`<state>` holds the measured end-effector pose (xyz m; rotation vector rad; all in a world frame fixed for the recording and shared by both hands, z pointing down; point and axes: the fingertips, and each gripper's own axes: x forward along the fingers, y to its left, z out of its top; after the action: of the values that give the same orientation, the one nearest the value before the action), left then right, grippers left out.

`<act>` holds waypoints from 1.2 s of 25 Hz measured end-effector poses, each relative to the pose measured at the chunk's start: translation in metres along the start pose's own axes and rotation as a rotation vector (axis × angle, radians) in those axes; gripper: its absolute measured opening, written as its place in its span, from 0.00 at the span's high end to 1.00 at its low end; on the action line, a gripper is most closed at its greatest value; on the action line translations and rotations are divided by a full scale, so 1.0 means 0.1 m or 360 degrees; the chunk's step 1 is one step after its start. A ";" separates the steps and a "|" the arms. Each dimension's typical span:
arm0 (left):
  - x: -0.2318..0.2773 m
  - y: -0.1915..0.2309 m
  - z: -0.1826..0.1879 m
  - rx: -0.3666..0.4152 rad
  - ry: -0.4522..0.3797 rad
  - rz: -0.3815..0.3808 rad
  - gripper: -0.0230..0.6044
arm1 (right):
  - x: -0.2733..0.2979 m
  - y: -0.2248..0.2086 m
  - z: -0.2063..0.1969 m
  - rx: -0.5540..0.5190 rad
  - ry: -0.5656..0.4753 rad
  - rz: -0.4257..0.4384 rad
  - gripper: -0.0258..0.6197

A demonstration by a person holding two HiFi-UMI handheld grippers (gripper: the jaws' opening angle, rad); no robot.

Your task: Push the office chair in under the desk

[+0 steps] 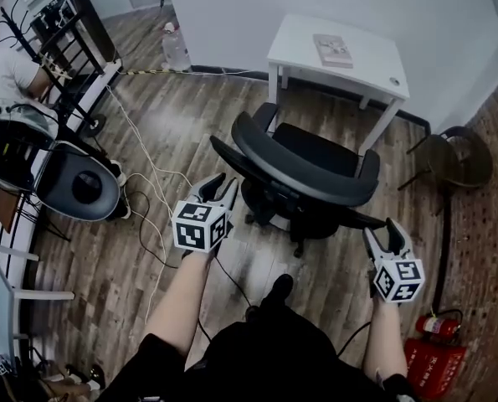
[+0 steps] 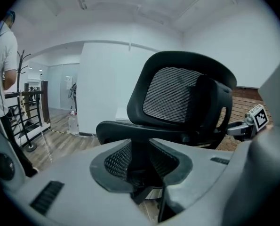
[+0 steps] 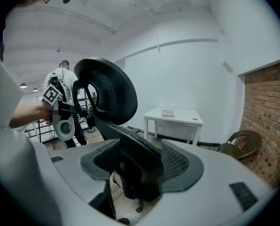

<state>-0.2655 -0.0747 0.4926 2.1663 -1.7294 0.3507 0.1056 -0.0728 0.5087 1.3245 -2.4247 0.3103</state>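
Observation:
The black mesh office chair [image 1: 307, 170] stands on the wood floor with its back toward me, in front of the white desk [image 1: 299, 44]. My left gripper [image 1: 218, 189] is open just behind the chair's left armrest [image 1: 232, 159]. In the left gripper view the chair's backrest [image 2: 177, 95] rises ahead, and the armrest [image 2: 130, 128] and its post sit over the gap of the left gripper [image 2: 140, 166]. My right gripper [image 1: 388, 231] is open at the tip of the right armrest [image 1: 357, 219]. That armrest [image 3: 130, 145] runs between the pads of the right gripper [image 3: 135, 166].
A book [image 1: 333, 50] lies on the desk. Cables [image 1: 148, 216] trail over the floor at left, near a round grey device [image 1: 81, 187], a rack [image 1: 73, 48] and a person [image 1: 6, 69]. A round dark chair [image 1: 454, 159] and a red fire extinguisher [image 1: 433, 325] stand by the brick wall at right.

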 end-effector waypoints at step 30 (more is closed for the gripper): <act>0.92 0.51 0.51 0.0053 0.0034 -0.0345 0.79 | 0.57 -0.12 0.26 0.0432 -0.0156 -0.0402 0.72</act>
<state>-0.2956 -0.1877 0.4887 2.3366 -1.4689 0.3462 0.0821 -0.1326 0.5083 1.7811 -2.3179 0.5310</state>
